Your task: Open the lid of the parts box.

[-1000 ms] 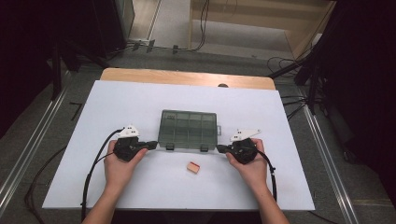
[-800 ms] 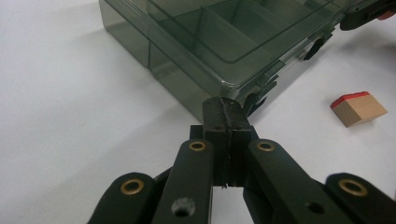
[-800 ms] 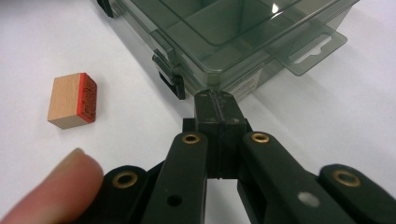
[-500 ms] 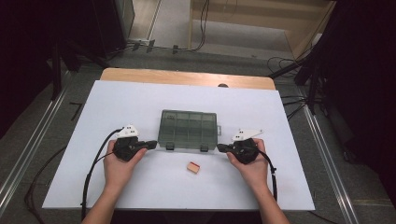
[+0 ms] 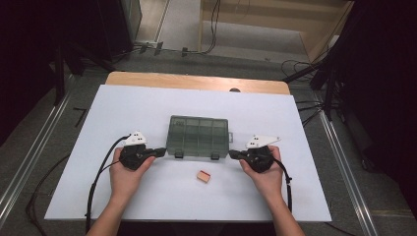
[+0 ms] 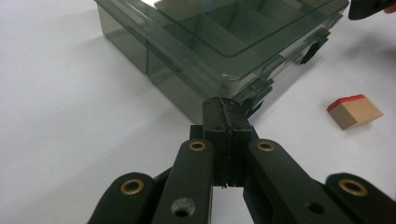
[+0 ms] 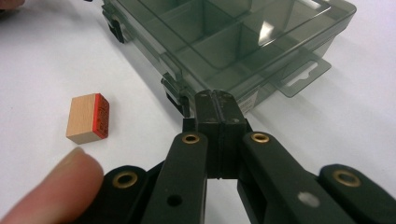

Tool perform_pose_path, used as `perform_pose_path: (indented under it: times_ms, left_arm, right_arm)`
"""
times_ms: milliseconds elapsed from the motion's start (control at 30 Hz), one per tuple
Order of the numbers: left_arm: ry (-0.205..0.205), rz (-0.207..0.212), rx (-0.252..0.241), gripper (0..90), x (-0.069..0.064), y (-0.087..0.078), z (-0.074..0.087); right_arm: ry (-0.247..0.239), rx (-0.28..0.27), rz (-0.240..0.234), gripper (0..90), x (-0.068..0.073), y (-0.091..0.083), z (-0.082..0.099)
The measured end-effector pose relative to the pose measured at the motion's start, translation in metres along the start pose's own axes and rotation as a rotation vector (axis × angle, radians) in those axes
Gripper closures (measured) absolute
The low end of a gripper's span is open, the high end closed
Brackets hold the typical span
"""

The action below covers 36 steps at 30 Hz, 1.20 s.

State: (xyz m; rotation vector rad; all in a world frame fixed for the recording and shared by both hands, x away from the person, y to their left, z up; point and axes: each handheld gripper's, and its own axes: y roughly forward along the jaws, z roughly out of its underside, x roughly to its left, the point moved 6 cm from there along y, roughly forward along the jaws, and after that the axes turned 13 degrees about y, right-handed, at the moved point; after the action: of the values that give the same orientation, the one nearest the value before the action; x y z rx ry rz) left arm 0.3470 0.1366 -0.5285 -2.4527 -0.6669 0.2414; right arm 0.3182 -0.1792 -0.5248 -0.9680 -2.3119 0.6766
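Under your hands lies the broad white surface (image 5: pixel 147 103), and at its middle sits the smoky-grey translucent plastic compartment box (image 5: pixel 198 136), lid shut, latches facing you. Your left gripper (image 5: pixel 158 152) rests at the box's near left corner, its fingers pressed together on nothing, tips just beside the box wall. Your right gripper (image 5: pixel 235 154) rests at the box's near right corner, fingers likewise closed and empty. Nearer you than the box, between the grippers, lies the small wooden block with one red face (image 5: pixel 203 176).
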Motion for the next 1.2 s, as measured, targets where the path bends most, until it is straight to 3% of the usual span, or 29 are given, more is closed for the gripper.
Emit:
perform_pose_path:
  times_ms: [600,767,900,1067,1133,1200]
  left_arm:
    - [-0.006,-0.002,-0.037,90.0,0.0,-0.002,-0.005]
    - [-0.01,-0.003,-0.071,90.0,0.0,-0.004,-0.01]
    - [-0.041,0.01,-0.117,90.0,0.002,-0.006,-0.014]
    - [-0.055,0.01,-0.164,90.0,0.005,-0.008,-0.022]
    - [-0.06,0.01,-0.181,90.0,0.006,-0.009,-0.025]
    - [-0.059,0.007,-0.191,90.0,0.007,-0.009,-0.028]
  right_arm:
    - [0.008,0.023,0.012,88.5,-0.005,0.004,0.004]
    - [0.009,-0.021,0.002,88.5,0.0,0.002,-0.001]
    - [0.005,-0.046,0.013,88.4,0.002,0.002,-0.004]
    - [0.037,-0.111,-0.012,88.4,0.004,-0.001,-0.011]
    - [0.03,-0.13,0.027,88.4,0.005,0.0,-0.014]
    - [0.027,-0.139,0.035,88.4,0.006,0.0,-0.015]
